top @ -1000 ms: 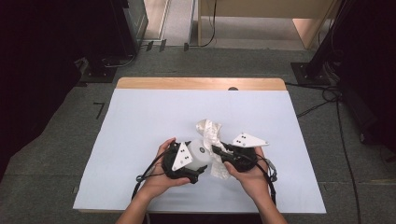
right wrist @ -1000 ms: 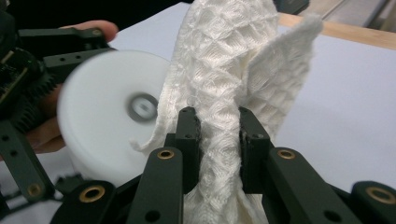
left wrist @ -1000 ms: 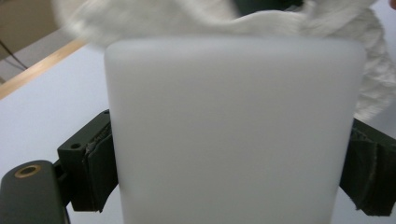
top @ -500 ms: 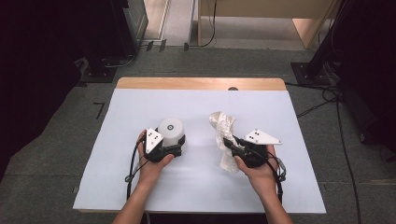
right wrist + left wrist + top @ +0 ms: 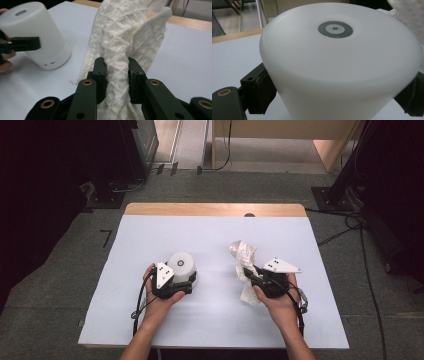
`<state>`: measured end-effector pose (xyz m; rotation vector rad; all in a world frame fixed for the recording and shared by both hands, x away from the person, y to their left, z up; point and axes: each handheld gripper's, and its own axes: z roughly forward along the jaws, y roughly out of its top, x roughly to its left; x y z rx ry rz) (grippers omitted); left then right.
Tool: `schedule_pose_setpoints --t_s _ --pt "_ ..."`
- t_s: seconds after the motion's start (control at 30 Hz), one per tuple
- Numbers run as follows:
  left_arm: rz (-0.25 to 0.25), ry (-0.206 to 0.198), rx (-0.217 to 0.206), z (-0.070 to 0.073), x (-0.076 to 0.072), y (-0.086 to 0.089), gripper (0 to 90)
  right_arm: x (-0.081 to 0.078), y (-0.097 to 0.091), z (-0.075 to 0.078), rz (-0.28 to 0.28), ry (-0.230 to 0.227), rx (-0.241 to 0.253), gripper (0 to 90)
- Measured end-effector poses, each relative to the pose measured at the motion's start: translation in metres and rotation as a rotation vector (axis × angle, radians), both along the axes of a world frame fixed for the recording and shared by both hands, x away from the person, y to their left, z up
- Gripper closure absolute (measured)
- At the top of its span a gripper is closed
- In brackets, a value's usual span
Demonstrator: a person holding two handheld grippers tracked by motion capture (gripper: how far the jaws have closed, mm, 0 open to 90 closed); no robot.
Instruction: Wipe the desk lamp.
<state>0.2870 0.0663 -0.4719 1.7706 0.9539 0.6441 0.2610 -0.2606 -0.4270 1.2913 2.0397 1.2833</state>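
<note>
- White sheeting covers the table (image 5: 215, 320), whose bare wooden edge runs along the far side; grey floor and dark equipment surround it.
- Left gripper (image 5: 186, 286): held in the person's left hand (image 5: 159, 301), its jaws closed against opposite sides of the white cylinder (image 5: 182, 266). In the left gripper view the cylinder (image 5: 342, 65) stands between the two black jaws, a dark ring marking its top face.
- Right gripper (image 5: 248, 276): held in the right hand (image 5: 278, 302), its jaws clamped on the white cloth (image 5: 243, 262). In the right gripper view the waffle-weave cloth (image 5: 125, 42) rises upright from between the jaws, a flap folding to one side.
- Position: the cylinder sits left of the table's centre, the cloth right of centre, a clear stretch of sheeting between them.
- Change from half a second ago: both hands occupy nearly the same places; the left gripper and cylinder lie slightly nearer the person.
- Change from one second ago: then both grippers met at mid-table with cloth and cylinder together; now they are well apart.
</note>
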Motion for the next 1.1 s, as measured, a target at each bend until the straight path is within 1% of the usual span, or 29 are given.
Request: schedule_pose_setpoints --t_s 0.1,0.17,0.27,0.33,0.4,0.47,0.53,0.57,0.63,0.7,0.73,0.8,0.87,0.93,1.0,1.03,1.07,1.1 --pt "-0.019 0.008 -0.008 0.001 -0.001 0.000 2.7 0.005 -0.001 -0.010 -0.026 0.031 -0.015 72.0" --pt "-0.029 0.015 -0.012 0.002 -0.002 0.000 2.5 0.009 0.000 -0.019 -0.039 0.056 -0.031 71.1" --pt "-0.040 0.014 -0.020 0.004 -0.003 0.003 1.2 0.014 0.002 -0.032 -0.045 0.085 -0.053 69.5" --pt "-0.041 0.002 -0.028 0.007 -0.005 0.005 1.2 0.016 0.002 -0.038 -0.052 0.097 -0.064 67.6" --pt "-0.042 -0.004 -0.038 0.011 -0.007 0.009 1.2 0.018 0.001 -0.042 -0.059 0.105 -0.066 63.3" --pt "-0.041 0.001 -0.035 0.014 -0.011 0.014 1.2 0.020 0.000 -0.044 -0.070 0.109 -0.071 56.1" --pt "-0.033 0.007 -0.039 0.017 -0.015 0.020 1.2 0.022 -0.002 -0.045 -0.086 0.115 -0.066 46.4" --pt "-0.030 0.006 -0.044 0.019 -0.018 0.024 1.2 0.022 -0.003 -0.045 -0.093 0.115 -0.071 40.7" --pt "-0.021 0.001 -0.049 0.022 -0.023 0.033 1.2 0.022 -0.004 -0.044 -0.101 0.120 -0.071 32.7" --pt "0.001 -0.005 -0.056 0.026 -0.027 0.043 1.2 0.022 -0.005 -0.043 -0.100 0.105 -0.081 23.2" --pt "0.015 -0.008 -0.065 0.027 -0.029 0.048 1.2 0.021 -0.004 -0.042 -0.101 0.101 -0.085 20.0" --pt "0.033 -0.006 -0.070 0.028 -0.032 0.059 1.2 0.020 -0.004 -0.038 -0.086 0.092 -0.077 14.0" --pt "0.050 0.006 -0.070 0.027 -0.034 0.068 1.2 0.016 -0.007 -0.031 -0.089 0.069 -0.069 10.2" --pt "0.068 0.021 -0.069 0.025 -0.037 0.077 1.2 0.013 -0.011 -0.023 -0.076 0.057 -0.045 3.0" --pt "0.090 0.030 -0.064 0.023 -0.039 0.085 1.2 0.010 -0.017 -0.016 -0.060 0.041 -0.031 0.0" --pt "0.102 0.035 -0.054 0.021 -0.040 0.089 1.2 0.008 -0.021 -0.012 -0.058 0.029 -0.029 0.0" --pt "0.113 0.043 -0.042 0.020 -0.041 0.093 1.2 0.007 -0.024 -0.010 -0.063 0.016 -0.033 0.0" --pt "0.124 0.049 -0.037 0.019 -0.042 0.097 1.2 0.006 -0.028 -0.008 -0.078 0.012 -0.036 0.0"
